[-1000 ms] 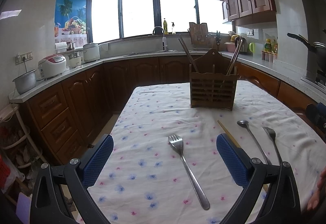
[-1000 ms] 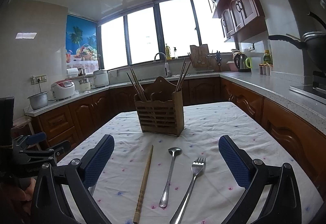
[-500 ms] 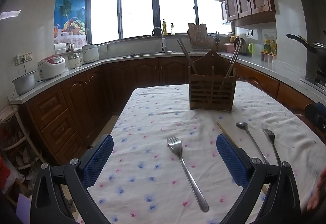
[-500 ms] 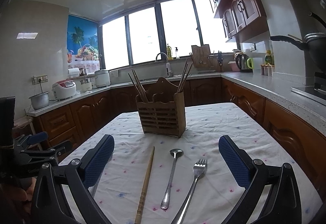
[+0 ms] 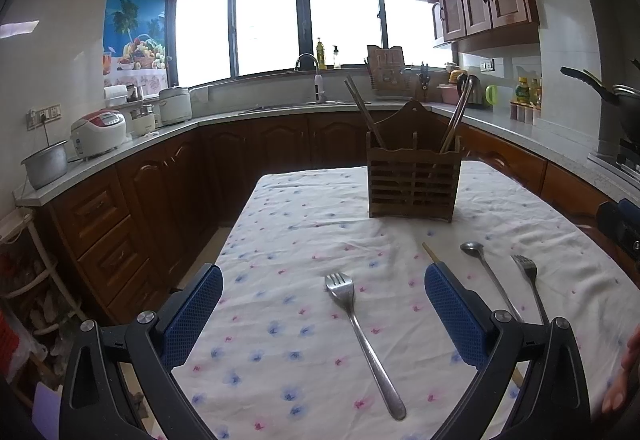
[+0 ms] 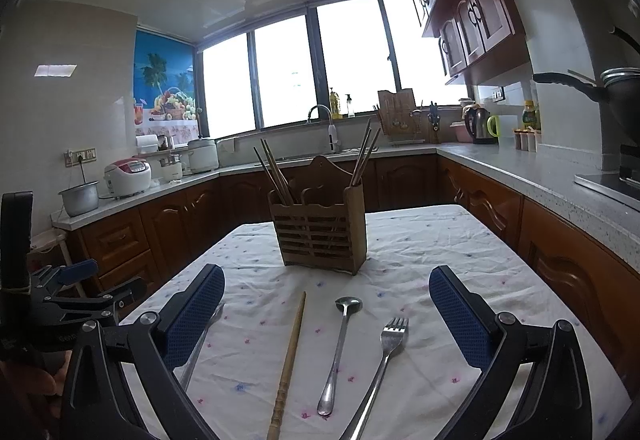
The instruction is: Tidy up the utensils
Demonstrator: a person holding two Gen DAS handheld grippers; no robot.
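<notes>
A wooden utensil holder (image 5: 412, 180) with chopsticks in it stands on the flowered tablecloth (image 5: 296, 240); it also shows in the right wrist view (image 6: 322, 236). A steel fork (image 5: 362, 336) lies between the fingers of my open, empty left gripper (image 5: 324, 304). In the right wrist view a wooden chopstick (image 6: 290, 356), a spoon (image 6: 339, 352) and a second fork (image 6: 380, 368) lie between the fingers of my open, empty right gripper (image 6: 326, 310). The spoon (image 5: 486, 276) and second fork (image 5: 532, 284) also show at the right of the left wrist view.
Brown kitchen cabinets and a grey counter (image 5: 120, 148) run around the table. Rice cookers (image 5: 100, 132) stand at the left, a kettle (image 6: 478, 126) and a pan (image 6: 616, 92) at the right. The left gripper (image 6: 60, 312) shows at the right wrist view's left edge.
Both grippers have moved slightly; the holder and utensils sit a little differently in each view. Both stay open and the utensils have not moved on the cloth.
</notes>
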